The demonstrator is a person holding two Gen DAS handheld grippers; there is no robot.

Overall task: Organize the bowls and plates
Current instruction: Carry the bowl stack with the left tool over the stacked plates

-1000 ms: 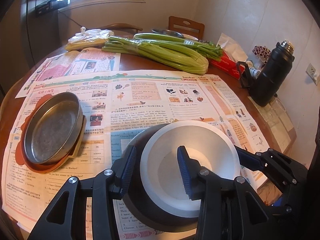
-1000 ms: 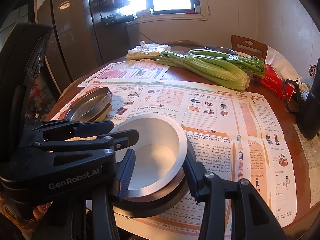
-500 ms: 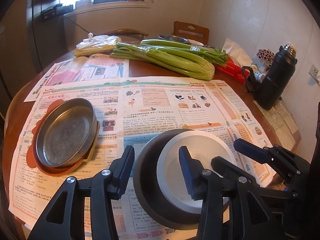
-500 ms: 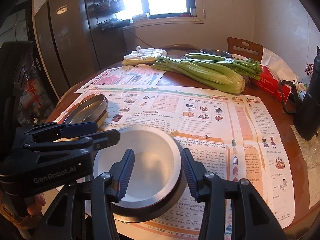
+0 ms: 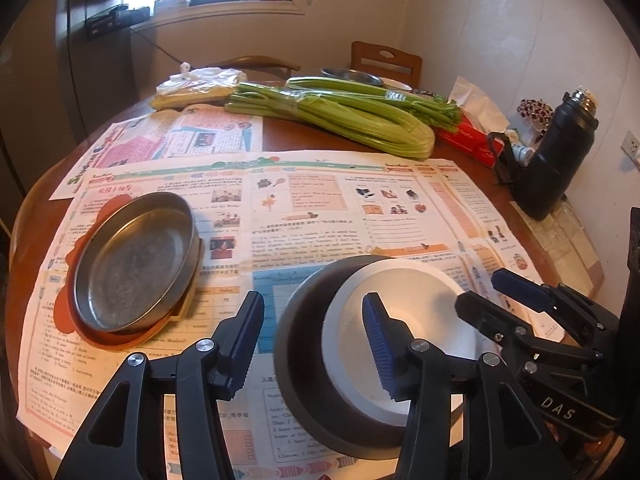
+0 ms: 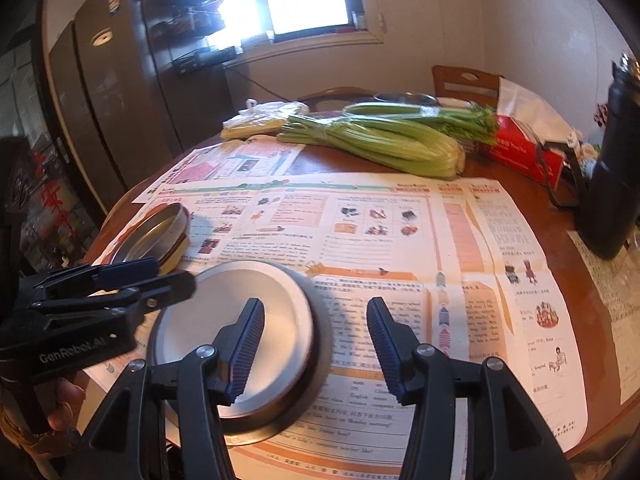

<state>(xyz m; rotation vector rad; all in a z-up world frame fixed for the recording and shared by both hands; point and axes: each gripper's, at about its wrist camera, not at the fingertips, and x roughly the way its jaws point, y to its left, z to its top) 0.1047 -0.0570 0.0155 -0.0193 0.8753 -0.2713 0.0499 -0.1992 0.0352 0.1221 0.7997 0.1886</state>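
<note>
Newspapers (image 5: 304, 200) cover most of the round wooden table (image 5: 288, 136) I'm working over, with a window behind and pale walls to the right. At the near edge sits the white bowl (image 5: 400, 312), nested inside a dark bowl (image 5: 304, 344). My left gripper (image 5: 312, 344) straddles the left rim of that pair: one finger outside the dark bowl, the other inside the white one. Its jaws are opening and the pads no longer press the rims. My right gripper (image 6: 316, 348) is opening too; in its own view the left finger hangs over the white bowl (image 6: 240, 332), the right finger over bare newspaper (image 6: 400, 220), and nothing is clamped. Each gripper shows at the edge of the other's view.

Left of the bowls, well apart, a metal pan (image 5: 136, 256) rests on a yellow dish (image 5: 188, 304), which rests on an orange plate (image 5: 80, 248). Farther back lie celery bunches (image 5: 352, 120) and a plastic bag (image 5: 200, 84), with a red tissue box (image 5: 468, 140) and a black flask (image 5: 556, 160) at the right side.
</note>
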